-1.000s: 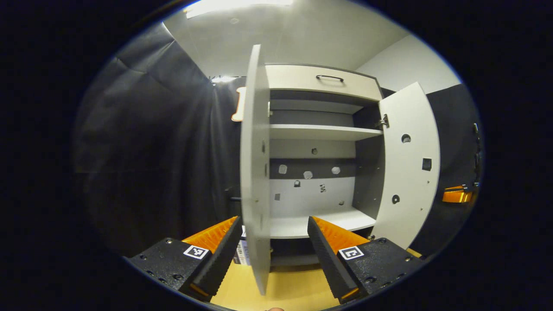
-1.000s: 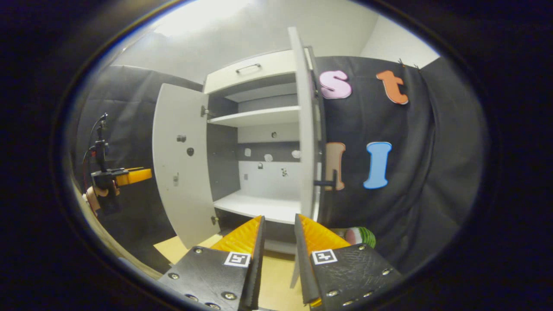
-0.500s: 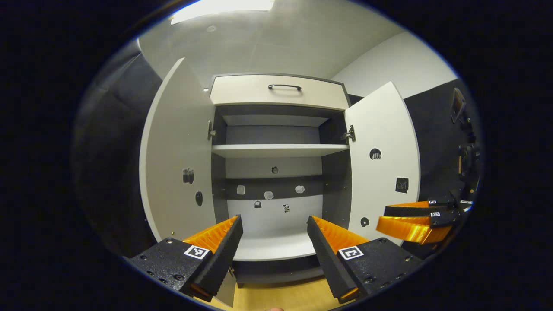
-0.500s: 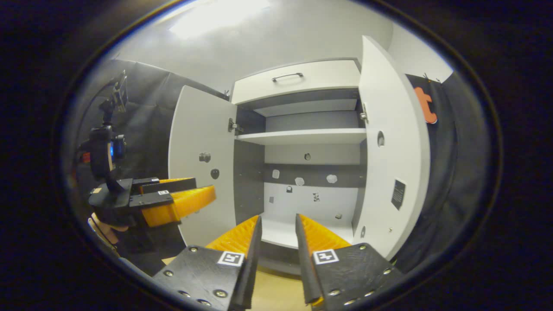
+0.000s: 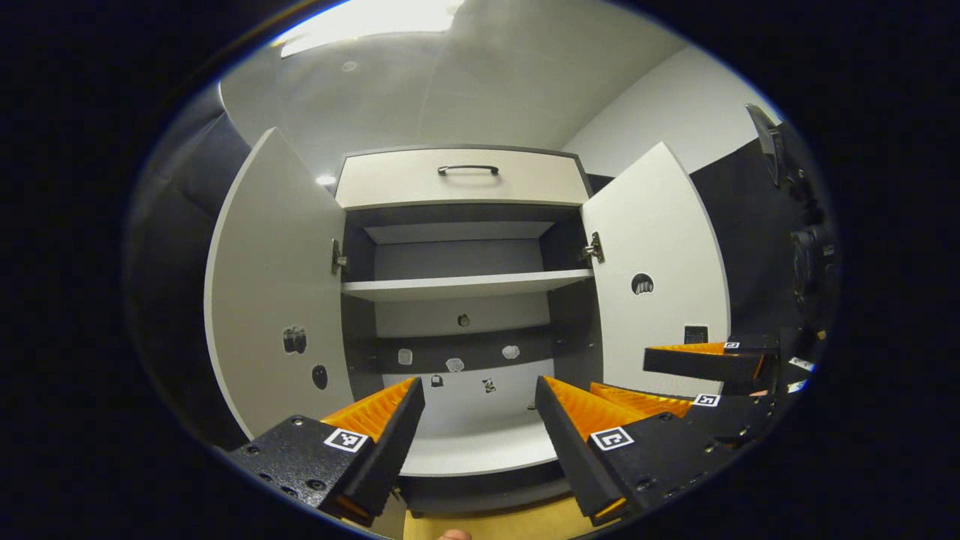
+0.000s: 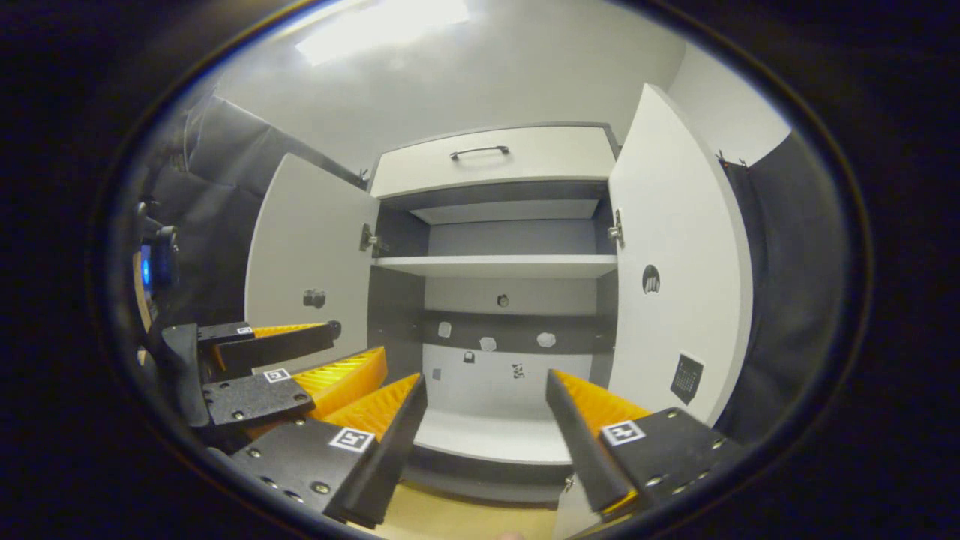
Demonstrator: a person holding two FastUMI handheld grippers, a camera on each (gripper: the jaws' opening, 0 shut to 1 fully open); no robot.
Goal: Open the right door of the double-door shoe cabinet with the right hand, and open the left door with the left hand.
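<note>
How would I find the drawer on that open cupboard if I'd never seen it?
Start at the shoe cabinet, standing with both doors swung wide. Look above the open shelves to the pale panel across the top: that is the drawer. Unlike the doors, it is shut and carries a dark bar handle.

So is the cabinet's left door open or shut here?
Open. The left door is swung wide off the shoe cabinet, its inner face and hinge showing, shelves exposed.
</note>
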